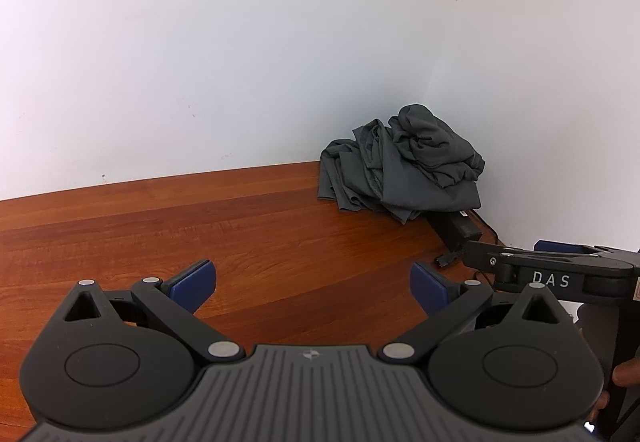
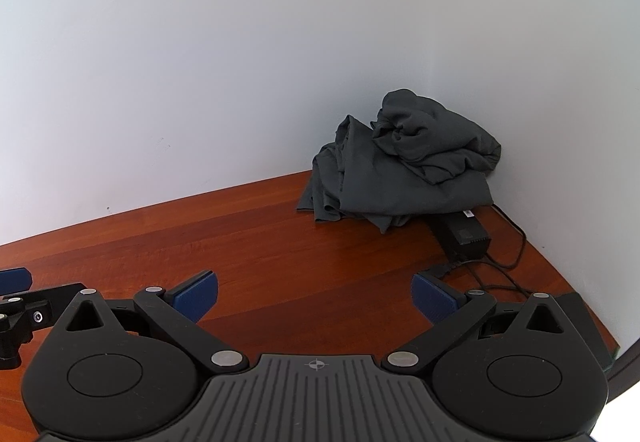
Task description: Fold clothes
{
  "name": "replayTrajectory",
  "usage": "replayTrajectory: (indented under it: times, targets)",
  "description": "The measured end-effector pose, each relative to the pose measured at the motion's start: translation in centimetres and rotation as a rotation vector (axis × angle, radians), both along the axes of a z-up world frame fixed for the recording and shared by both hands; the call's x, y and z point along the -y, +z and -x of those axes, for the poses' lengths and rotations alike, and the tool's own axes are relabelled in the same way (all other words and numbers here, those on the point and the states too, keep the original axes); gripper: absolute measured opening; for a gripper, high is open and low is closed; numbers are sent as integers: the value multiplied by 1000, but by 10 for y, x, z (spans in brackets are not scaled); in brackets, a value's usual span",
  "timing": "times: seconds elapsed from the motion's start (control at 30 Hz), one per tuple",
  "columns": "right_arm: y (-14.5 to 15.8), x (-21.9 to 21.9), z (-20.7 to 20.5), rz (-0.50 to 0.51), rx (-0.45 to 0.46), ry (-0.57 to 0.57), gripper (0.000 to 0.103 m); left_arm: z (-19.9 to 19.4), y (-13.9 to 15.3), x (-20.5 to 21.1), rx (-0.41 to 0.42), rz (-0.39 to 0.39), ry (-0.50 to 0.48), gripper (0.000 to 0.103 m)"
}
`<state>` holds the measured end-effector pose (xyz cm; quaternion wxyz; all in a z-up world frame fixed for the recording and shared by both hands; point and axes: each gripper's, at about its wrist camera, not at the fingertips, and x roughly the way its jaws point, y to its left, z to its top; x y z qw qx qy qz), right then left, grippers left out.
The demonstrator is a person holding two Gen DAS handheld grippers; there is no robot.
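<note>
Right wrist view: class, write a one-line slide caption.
Open right gripper faces a crumpled dark grey garment heaped in the wooden table's far corner, beside a black power adapter.

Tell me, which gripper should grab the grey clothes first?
Probably the right gripper. The grey clothes sit in the far right corner of the table, on its side. The left gripper, also open, sits further left.

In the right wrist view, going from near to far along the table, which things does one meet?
right gripper, open, nothing held → black connector plug → black power adapter → crumpled dark grey clothes in the corner → white wall.
</note>
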<state>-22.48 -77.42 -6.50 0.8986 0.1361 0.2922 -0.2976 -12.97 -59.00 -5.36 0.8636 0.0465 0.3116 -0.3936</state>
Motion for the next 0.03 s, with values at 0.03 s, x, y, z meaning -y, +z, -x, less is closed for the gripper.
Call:
replayTrajectory:
  times: [0.03]
  targets:
    - [0,0,0,1,-1,-1,103,0,0,1,1,-2,-1,103]
